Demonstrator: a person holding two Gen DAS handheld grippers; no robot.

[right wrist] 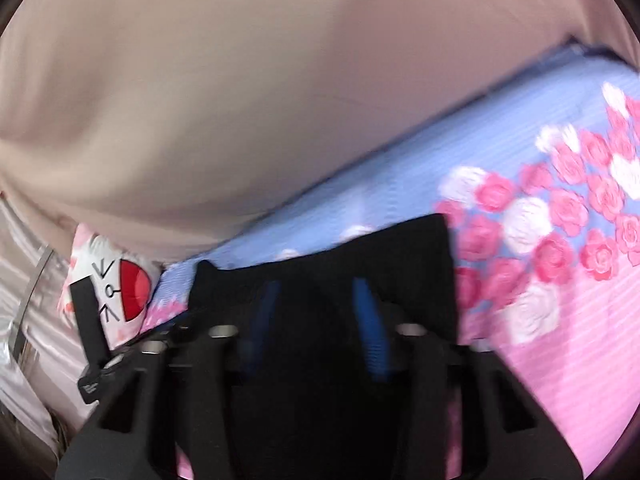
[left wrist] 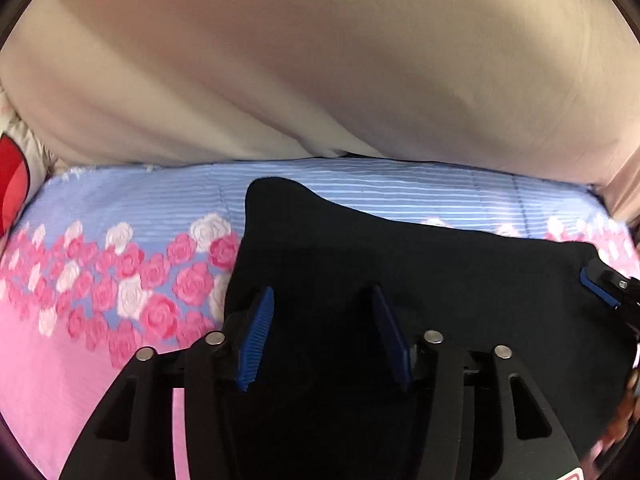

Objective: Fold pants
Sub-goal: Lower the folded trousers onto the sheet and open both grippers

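The black pants (left wrist: 400,248) lie in a flat dark bundle on a flowered bed sheet (left wrist: 100,280). In the left wrist view my left gripper (left wrist: 321,292) hovers over their near left part, its blue pads (left wrist: 256,332) well apart and gripping nothing. One blue pad of my right gripper (left wrist: 596,286) shows at the pants' right edge. The right wrist view is blurred. There the pants (right wrist: 380,248) fill the space under my right gripper (right wrist: 315,284), whose pads also stand apart above the cloth.
A beige padded surface (left wrist: 320,60) rises right behind the bed. A white cushion with a red circle (right wrist: 128,292) lies at the bed's left end. The pink and blue rose sheet (right wrist: 560,320) spreads on both sides of the pants.
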